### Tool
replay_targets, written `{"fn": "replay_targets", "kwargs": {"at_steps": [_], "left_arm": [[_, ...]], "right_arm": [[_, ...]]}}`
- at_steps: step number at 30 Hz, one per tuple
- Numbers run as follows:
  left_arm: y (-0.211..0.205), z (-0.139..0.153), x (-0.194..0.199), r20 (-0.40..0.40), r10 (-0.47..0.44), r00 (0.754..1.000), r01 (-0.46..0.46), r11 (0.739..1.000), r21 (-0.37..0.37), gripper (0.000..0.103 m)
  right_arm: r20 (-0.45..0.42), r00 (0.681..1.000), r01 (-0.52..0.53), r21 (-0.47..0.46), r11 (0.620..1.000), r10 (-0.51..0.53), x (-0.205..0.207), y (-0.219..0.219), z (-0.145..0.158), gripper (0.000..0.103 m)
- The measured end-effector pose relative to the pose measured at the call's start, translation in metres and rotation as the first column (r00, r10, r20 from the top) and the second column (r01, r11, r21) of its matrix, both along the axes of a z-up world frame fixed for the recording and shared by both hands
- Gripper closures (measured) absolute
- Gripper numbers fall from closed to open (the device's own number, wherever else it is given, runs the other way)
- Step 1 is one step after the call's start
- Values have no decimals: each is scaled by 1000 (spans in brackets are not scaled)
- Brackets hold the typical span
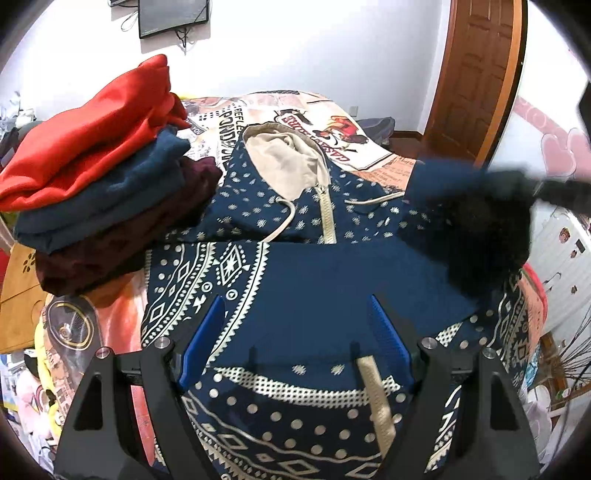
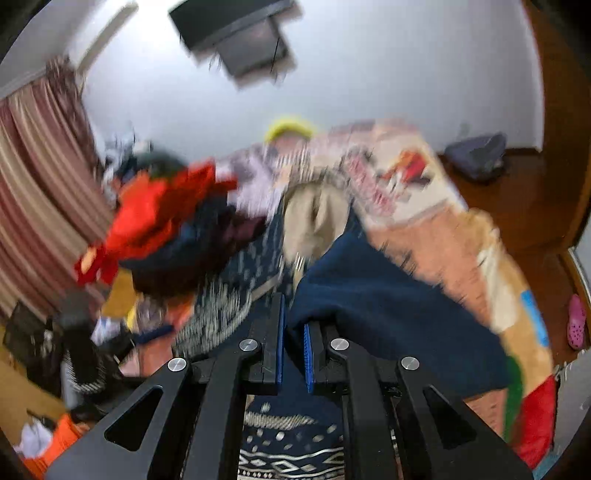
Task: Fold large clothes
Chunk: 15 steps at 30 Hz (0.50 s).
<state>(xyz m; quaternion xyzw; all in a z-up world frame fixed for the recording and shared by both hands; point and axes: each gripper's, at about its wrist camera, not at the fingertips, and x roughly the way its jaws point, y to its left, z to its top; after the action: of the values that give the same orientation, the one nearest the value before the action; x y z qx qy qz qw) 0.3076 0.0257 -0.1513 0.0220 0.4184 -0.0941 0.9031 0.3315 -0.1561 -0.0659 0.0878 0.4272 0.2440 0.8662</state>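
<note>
A navy hooded zip jacket [image 1: 295, 221] with cream patterns and a beige hood lining lies spread on the bed. My left gripper [image 1: 295, 325] is open, its blue pads hovering over the jacket's folded navy part near the zip. My right gripper [image 2: 293, 325] has its jaws nearly closed on a plain navy fold of the jacket [image 2: 369, 295], a sleeve, and holds it lifted. The right wrist view is blurred by motion. In the left wrist view the lifted sleeve [image 1: 461, 206] shows as a dark blur at the right.
A stack of folded clothes [image 1: 103, 166], red on navy on maroon, sits at the left on the bed. The bed has a printed cover [image 1: 332, 122]. A wooden door [image 1: 480, 74] stands at the right. A wall screen [image 1: 173, 14] hangs above.
</note>
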Motion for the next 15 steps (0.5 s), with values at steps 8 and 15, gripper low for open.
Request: {"fn": "replay_targets", "kwargs": {"at_steps": [8, 15], "left_arm": [[4, -5, -5, -19, -4, 1000, 5, 999, 35, 24], [-22, 5, 0, -9, -50, 999, 50, 997, 56, 24]], "right_arm": [[-224, 971, -113, -143, 983, 79, 0, 30, -77, 93], [-169, 981, -114, -131, 985, 91, -19, 5, -46, 73]]}}
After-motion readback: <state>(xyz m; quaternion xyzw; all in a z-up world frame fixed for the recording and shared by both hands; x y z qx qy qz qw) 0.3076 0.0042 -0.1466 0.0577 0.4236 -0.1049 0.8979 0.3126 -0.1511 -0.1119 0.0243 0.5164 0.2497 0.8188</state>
